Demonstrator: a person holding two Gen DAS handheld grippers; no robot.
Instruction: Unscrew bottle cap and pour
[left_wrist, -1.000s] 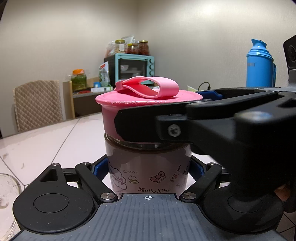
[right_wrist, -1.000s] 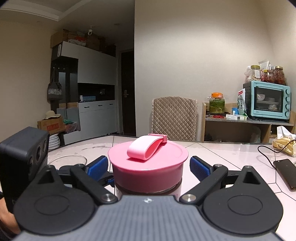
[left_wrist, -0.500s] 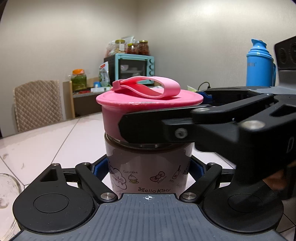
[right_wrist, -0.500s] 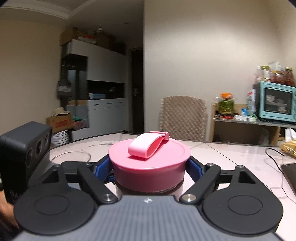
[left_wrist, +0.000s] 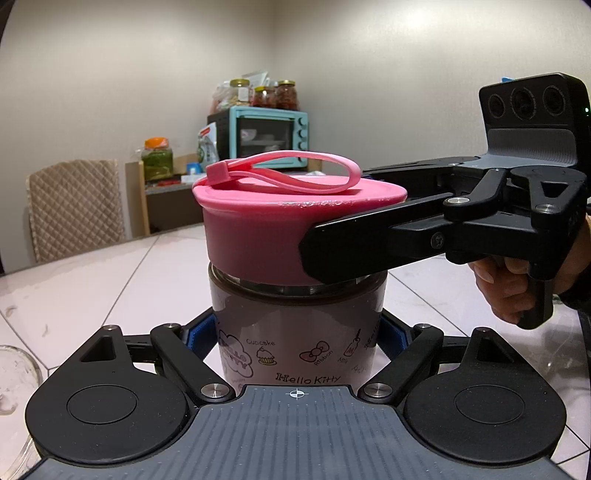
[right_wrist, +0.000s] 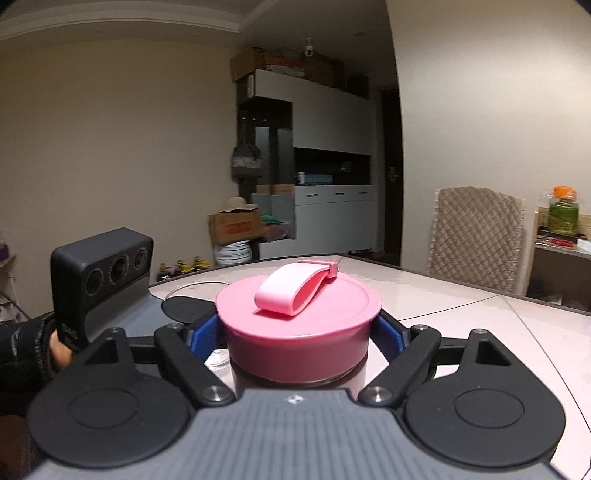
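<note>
Contact is made at two heights: the squat Hello Kitty printed bottle (left_wrist: 295, 332), standing upright on the pale tiled desk (left_wrist: 92, 288), is clamped low on its body by the left gripper (left_wrist: 295, 338), while the round pink screw cap with loop strap (right_wrist: 299, 325) is pinched from both sides by the right gripper (right_wrist: 299, 332). The twist is judged to turn about the bottle's vertical axis

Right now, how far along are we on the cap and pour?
Done: left claw clamps the bottle body; right claw clamps the pink cap. In hand: unscrewing, cap seated on the bottle. Left: lifting the cap off and pouring.
</note>
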